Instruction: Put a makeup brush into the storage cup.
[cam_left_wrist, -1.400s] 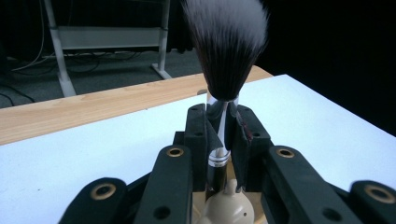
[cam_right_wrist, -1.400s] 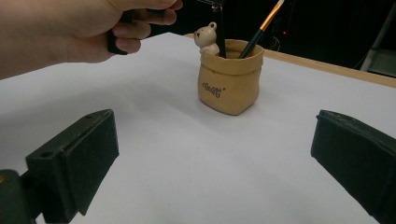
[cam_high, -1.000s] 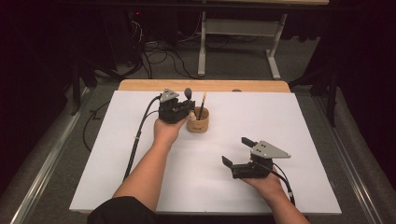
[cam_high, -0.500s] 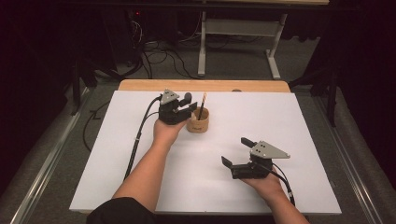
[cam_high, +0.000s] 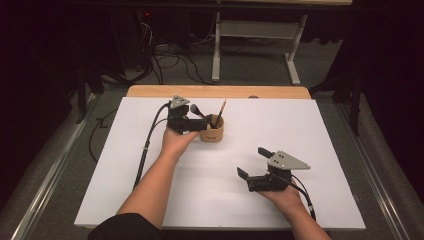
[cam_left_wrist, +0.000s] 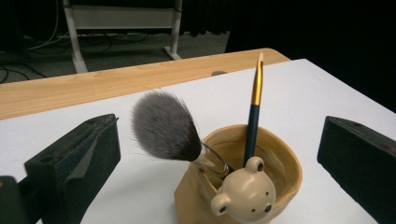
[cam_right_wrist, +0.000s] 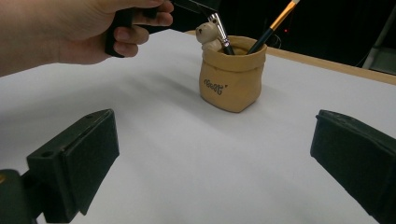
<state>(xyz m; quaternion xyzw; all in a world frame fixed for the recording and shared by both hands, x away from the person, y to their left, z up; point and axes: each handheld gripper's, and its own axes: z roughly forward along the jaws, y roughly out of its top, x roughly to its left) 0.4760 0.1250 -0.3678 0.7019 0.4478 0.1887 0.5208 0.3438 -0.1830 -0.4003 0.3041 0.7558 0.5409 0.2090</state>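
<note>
Fluffy brush (cam_left_wrist: 164, 127) sitting in the bear cup (cam_high: 212, 131)

Cup's at the table's (cam_high: 125, 165) far middle with 2 brushes. Left gripper (cam_high: 192, 122) beside it, jaws just opened wide, nothing held. Right gripper (cam_high: 252, 162) gapes empty, well apart.

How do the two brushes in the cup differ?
The fluffy brush has a broad grey bristle head; the thin brush ends in a small pale tip. The fluffy brush has a silver ferrule, the thin brush a gold one above a dark handle. The fluffy brush leans far over; the thin brush stands nearly upright. Both sit handle-down in the cup.
</note>
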